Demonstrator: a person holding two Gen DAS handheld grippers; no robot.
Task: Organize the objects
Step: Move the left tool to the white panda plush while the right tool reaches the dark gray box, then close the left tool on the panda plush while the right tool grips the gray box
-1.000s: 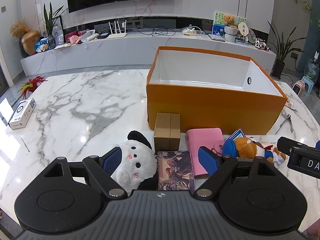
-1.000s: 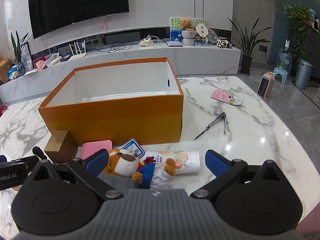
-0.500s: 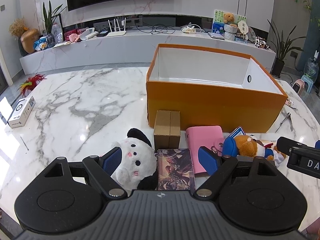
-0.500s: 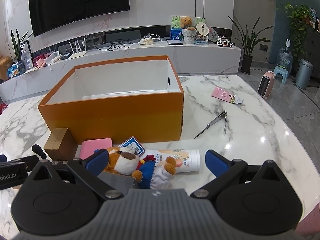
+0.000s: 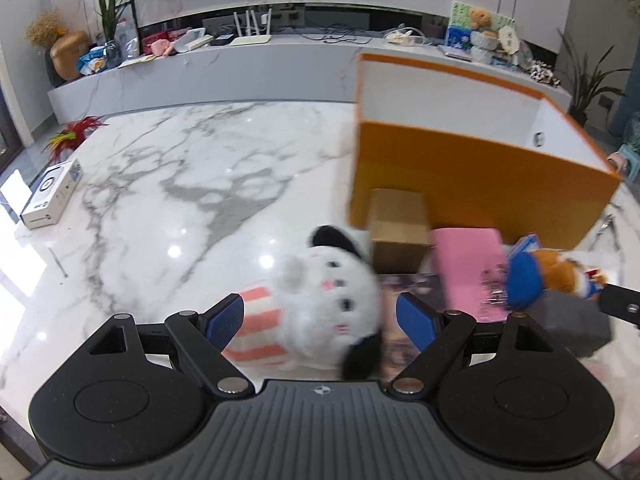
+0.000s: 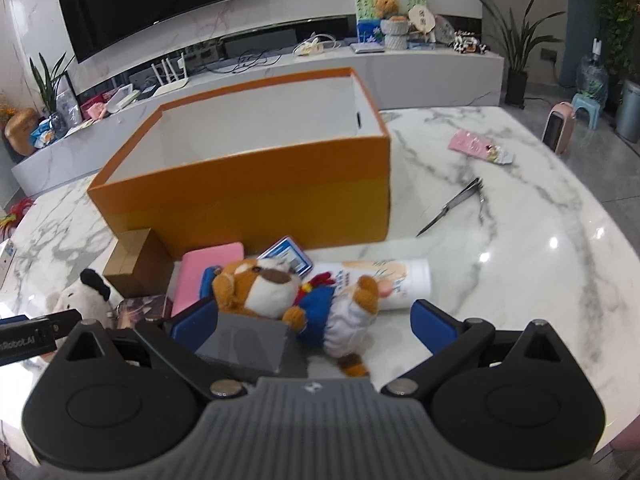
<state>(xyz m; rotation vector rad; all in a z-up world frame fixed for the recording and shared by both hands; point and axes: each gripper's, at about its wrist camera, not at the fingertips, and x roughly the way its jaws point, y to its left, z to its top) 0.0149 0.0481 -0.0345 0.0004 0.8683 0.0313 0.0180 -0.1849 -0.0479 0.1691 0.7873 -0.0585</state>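
Panda plush (image 5: 320,312) lies on the marble table (image 5: 168,184), between the spread fingers of the left gripper (image 5: 320,320); grasp pending, closure needed. Right view: right gripper (image 6: 312,320), fingers apart, frames the bear plush (image 6: 288,296) before the orange box (image 6: 248,200).

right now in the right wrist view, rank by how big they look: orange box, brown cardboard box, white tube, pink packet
1. orange box
2. white tube
3. brown cardboard box, close to the tube, so uncertain
4. pink packet, though it lies farther off, which shrinks it
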